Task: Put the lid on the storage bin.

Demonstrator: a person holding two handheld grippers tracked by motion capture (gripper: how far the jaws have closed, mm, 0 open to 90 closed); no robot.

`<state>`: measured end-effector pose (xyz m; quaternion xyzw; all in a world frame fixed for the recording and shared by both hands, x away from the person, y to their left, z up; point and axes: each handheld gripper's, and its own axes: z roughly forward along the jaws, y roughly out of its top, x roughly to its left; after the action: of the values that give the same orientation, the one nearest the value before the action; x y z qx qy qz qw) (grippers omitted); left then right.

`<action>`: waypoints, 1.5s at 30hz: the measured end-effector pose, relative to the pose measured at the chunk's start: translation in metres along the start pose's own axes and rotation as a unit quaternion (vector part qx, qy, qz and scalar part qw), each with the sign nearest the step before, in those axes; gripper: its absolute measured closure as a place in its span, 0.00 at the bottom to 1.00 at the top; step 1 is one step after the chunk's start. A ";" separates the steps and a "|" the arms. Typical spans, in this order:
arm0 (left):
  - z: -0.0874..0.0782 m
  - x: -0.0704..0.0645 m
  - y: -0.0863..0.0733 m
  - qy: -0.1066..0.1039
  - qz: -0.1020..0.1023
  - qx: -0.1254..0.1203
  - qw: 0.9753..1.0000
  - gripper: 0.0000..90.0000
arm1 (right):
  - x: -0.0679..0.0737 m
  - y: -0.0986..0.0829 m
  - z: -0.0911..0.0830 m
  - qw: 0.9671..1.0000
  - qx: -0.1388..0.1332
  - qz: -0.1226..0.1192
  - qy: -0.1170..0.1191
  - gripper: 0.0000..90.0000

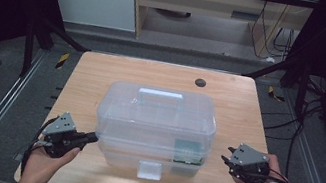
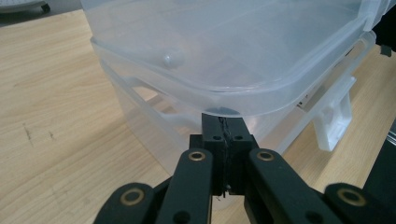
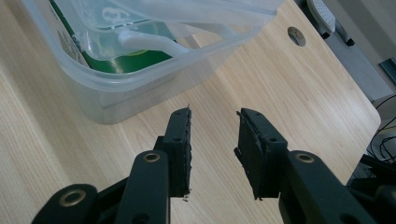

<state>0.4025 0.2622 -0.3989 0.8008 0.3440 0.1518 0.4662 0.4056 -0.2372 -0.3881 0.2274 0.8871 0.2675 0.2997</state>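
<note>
Two grippers flank a clear plastic box [image 1: 155,125] that sits mid-table [image 1: 103,71], its lid with handle [image 1: 160,100] on top and a white latch [image 1: 149,169] at the near face. Left gripper [image 1: 90,137]: jaws pressed together, nothing visibly between them, tips touching the box's left end just under the lid rim [image 2: 219,100]. Right gripper [image 1: 227,153]: jaws apart, empty, just off the box's right end, not touching; in the right gripper view the lid edge there looks lifted off the base. Green-printed carton [image 1: 188,153] lies inside the box, at its near right corner.

Step in hand, as judged: working the lid, with the left tips bracing or prying at the rim. Latch appears to hang free, though I cannot tell for certain.

Next move calls for the right gripper to close in on the box's right lid edge and pinch it, while the left keeps the base from sliding.
</note>
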 end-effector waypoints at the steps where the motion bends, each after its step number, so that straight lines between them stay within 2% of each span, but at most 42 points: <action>1: 0.000 0.000 -0.001 0.000 -0.001 0.000 1.000 0.99 | 0.000 0.000 0.000 1.000 0.001 0.000 0.000 0.72; 9: 0.001 -0.001 -0.007 -0.002 -0.003 0.006 1.000 0.99 | 0.003 0.000 0.005 1.000 -0.003 0.002 0.003 0.72; 12: 0.001 0.000 -0.010 0.003 0.001 0.015 1.000 0.98 | 0.003 -0.001 0.009 1.000 -0.003 0.004 0.000 0.72; 15: -0.004 0.001 -0.018 0.019 0.008 0.032 0.999 0.97 | 0.001 -0.003 0.010 1.000 -0.006 0.011 -0.004 0.72; 17: -0.009 0.004 -0.023 0.024 0.000 0.029 0.999 0.95 | 0.000 -0.003 0.011 1.000 -0.006 0.015 -0.007 0.72; 21: -0.016 0.013 -0.028 0.052 0.003 0.033 0.998 0.88 | -0.001 -0.006 0.013 1.000 -0.005 0.022 -0.013 0.71; 24: -0.015 0.021 -0.030 0.068 -0.002 0.028 0.997 0.77 | -0.002 -0.008 0.016 0.999 -0.003 0.029 -0.017 0.70; 27: -0.007 0.032 -0.031 0.105 0.006 0.032 0.994 0.50 | -0.004 -0.010 0.022 0.999 0.004 0.040 -0.025 0.63; 29: -0.002 0.042 -0.030 0.116 0.012 0.037 0.993 0.36 | -0.008 -0.011 0.028 0.998 0.005 0.053 -0.038 0.58; 32: 0.008 0.058 -0.026 0.111 0.003 0.059 0.992 0.21 | -0.016 -0.012 0.038 0.995 0.011 0.081 -0.063 0.47; 35: 0.016 0.073 -0.024 0.130 -0.001 0.069 0.989 0.14 | -0.026 -0.013 0.051 0.990 0.016 0.116 -0.082 0.37; 37: 0.022 0.084 -0.023 0.129 -0.006 0.078 0.989 0.11 | -0.035 -0.014 0.060 0.987 0.017 0.129 -0.094 0.32; 40: 0.033 0.100 -0.023 0.134 -0.018 0.092 0.987 0.08 | -0.048 -0.018 0.074 0.980 0.019 0.166 -0.108 0.27; 41: 0.037 0.105 -0.023 0.134 -0.022 0.093 0.986 0.07 | -0.055 -0.020 0.081 0.977 0.021 0.182 -0.112 0.25; 44: 0.052 0.120 -0.026 0.136 -0.033 0.099 0.985 0.05 | -0.067 -0.024 0.097 0.969 0.026 0.222 -0.109 0.20; 45: 0.055 0.124 -0.027 0.135 -0.036 0.098 0.985 0.05 | -0.071 -0.026 0.105 0.964 0.028 0.242 -0.106 0.20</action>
<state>0.5116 0.3210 -0.4598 0.8018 0.4456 0.2075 0.3400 0.5189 -0.2612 -0.4461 0.4709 0.7758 0.2816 0.3117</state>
